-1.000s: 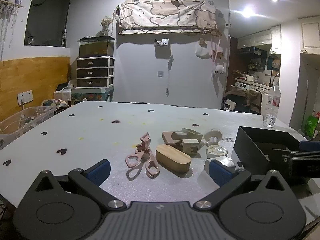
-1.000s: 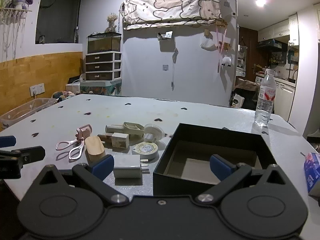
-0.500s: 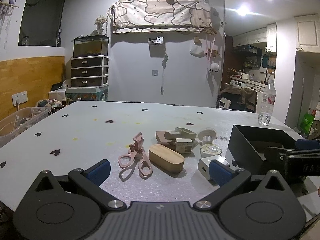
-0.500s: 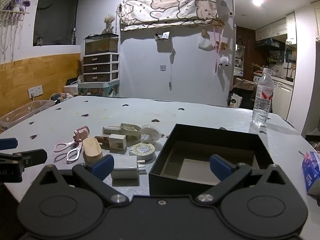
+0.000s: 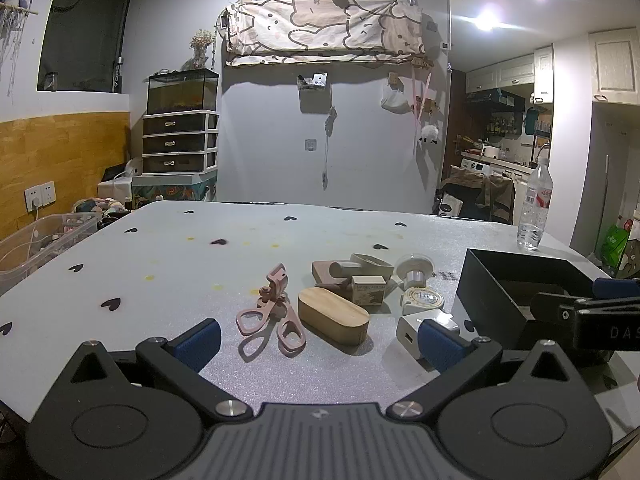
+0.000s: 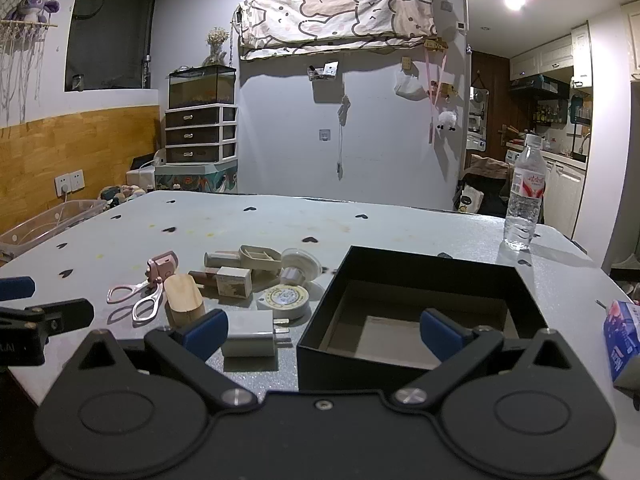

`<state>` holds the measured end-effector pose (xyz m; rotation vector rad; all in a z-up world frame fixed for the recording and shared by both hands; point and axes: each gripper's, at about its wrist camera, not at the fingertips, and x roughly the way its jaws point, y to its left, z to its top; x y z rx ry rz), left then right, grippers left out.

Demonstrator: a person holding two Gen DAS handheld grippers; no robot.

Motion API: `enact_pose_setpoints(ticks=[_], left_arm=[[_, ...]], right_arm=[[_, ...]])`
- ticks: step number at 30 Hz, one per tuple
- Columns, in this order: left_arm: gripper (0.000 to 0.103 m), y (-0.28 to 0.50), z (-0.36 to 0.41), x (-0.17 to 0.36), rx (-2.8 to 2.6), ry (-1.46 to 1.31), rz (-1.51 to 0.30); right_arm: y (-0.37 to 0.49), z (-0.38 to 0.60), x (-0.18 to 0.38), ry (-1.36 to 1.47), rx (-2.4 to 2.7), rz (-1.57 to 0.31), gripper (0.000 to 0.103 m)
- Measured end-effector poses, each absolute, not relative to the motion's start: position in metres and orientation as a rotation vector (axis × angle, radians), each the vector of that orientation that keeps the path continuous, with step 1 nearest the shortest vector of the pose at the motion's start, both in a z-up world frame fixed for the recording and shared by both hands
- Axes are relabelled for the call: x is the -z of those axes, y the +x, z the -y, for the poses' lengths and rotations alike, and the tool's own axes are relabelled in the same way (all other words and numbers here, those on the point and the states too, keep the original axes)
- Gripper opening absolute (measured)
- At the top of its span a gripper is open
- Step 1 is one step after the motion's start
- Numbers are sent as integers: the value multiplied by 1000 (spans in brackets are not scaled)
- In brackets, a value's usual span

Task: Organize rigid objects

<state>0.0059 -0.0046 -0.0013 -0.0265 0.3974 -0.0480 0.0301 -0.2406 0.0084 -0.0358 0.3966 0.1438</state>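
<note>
A cluster of small items lies mid-table: pink scissors, an oval wooden box, a small cardboard box, a round tape measure, a white charger plug and a white reel. An open black box, empty inside, stands right of them. My left gripper hovers open just short of the scissors and wooden box. Over the black box's near wall, my right gripper is open too, with the charger plug by its left finger. Neither holds anything.
A water bottle stands at the table's far right. A blue carton lies at the right edge. A clear plastic bin sits off the table's left side. The far half of the heart-dotted table carries no objects.
Both views shifted slightly: the cluster and black box sit a bit lower and further left in each frame. Both grippers stay open and no object has moved.
</note>
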Motion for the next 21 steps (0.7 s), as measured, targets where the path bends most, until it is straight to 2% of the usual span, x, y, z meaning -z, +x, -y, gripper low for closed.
enact_pose_setpoints(ticks=[21], left_arm=[[103, 5, 3, 0, 45, -25, -397]], right_arm=[[29, 240, -9, -37, -148, -397, 103]])
